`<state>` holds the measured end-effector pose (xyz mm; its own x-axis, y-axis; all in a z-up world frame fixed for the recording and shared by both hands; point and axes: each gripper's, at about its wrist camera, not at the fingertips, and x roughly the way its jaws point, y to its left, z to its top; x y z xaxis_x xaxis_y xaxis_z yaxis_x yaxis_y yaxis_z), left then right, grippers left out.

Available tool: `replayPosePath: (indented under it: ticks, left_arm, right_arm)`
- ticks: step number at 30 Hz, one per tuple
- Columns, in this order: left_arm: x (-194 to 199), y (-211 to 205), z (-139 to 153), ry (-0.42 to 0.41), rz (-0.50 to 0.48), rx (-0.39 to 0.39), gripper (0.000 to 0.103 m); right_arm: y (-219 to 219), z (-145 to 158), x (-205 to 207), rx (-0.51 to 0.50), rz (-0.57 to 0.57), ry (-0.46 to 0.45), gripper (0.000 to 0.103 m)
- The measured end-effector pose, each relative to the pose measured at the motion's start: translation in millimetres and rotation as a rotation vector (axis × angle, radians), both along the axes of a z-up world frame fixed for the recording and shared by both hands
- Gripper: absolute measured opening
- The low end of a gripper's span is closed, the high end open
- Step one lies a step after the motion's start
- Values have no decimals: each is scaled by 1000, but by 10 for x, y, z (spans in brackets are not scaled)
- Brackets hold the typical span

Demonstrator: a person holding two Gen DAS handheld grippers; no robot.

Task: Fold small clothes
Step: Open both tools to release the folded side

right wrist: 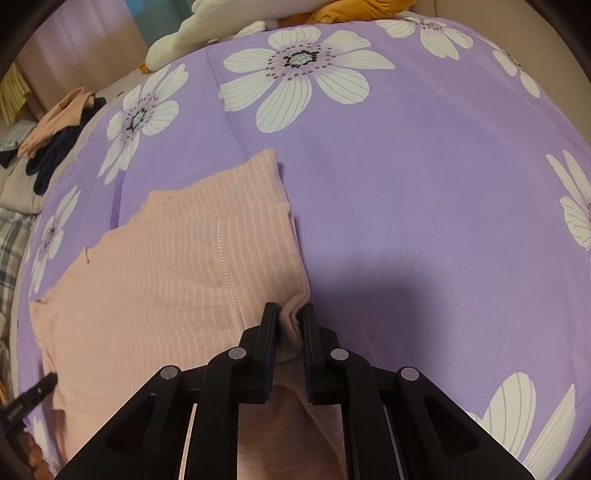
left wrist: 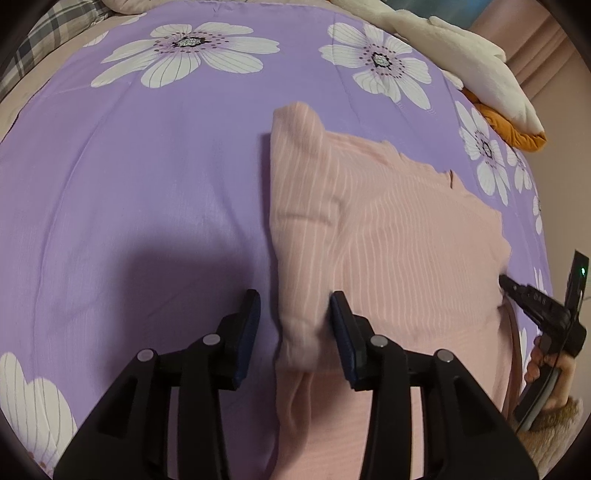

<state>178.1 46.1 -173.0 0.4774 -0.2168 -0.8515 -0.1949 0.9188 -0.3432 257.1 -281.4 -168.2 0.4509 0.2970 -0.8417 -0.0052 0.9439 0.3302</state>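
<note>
A pink garment (left wrist: 388,236) lies on a purple bedspread (left wrist: 147,184) printed with large white flowers. The fabric is a pale salmon pink with thin white stripes running across it, and it has a soft, ribbed knit texture. In the right wrist view a raised stitched seam (right wrist: 225,266) runs down the garment (right wrist: 166,266), ending near the gripper. The far part of the garment rests flat on the bedspread (right wrist: 424,203); the near edge is lifted off it.

The left gripper (left wrist: 295,314) stands with its fingers spread apart. A rolled, folded edge of the garment hangs between the two blue-padded fingers (left wrist: 341,325); whether either pad touches the cloth cannot be told, as the cloth there is blurred.

The right gripper (right wrist: 290,328) has its fingers pressed together on a bunched corner of the garment, with a fold of pink cloth pinched between the pads. In the left wrist view the right gripper (left wrist: 508,284) appears at the garment's right edge, held by a hand (left wrist: 546,365).

Beyond the bedspread lie a white plush item (left wrist: 476,59), an orange cloth (left wrist: 517,133), a plaid fabric (left wrist: 48,33) and a heap of dark and peach clothes (right wrist: 59,136).
</note>
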Motion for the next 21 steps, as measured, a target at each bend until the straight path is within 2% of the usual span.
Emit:
replayPosePath:
  ticks: [8,16,18,20,21]
  left_arm:
    - [-225,-15,-12,3,5,-32,40]
    - [-461,-86,23,16,-9,-20,38]
    - [-537,-109,61,18,-12,-7,38]
    - [-638,-123,114,9,-15,-12,38]
    - [-683,-124,142,2,-18,-15,39]
  right_arm:
    - [9,2,-9,-8,-5,-4,9]
    - [-35,13,-14,18,-18,0,15]
    - [-65,53,-49,18,-15,4,27]
    - [-120,126,-142,41,-17,-8,55]
    - [-153,173,-203,52,-20,-23,58]
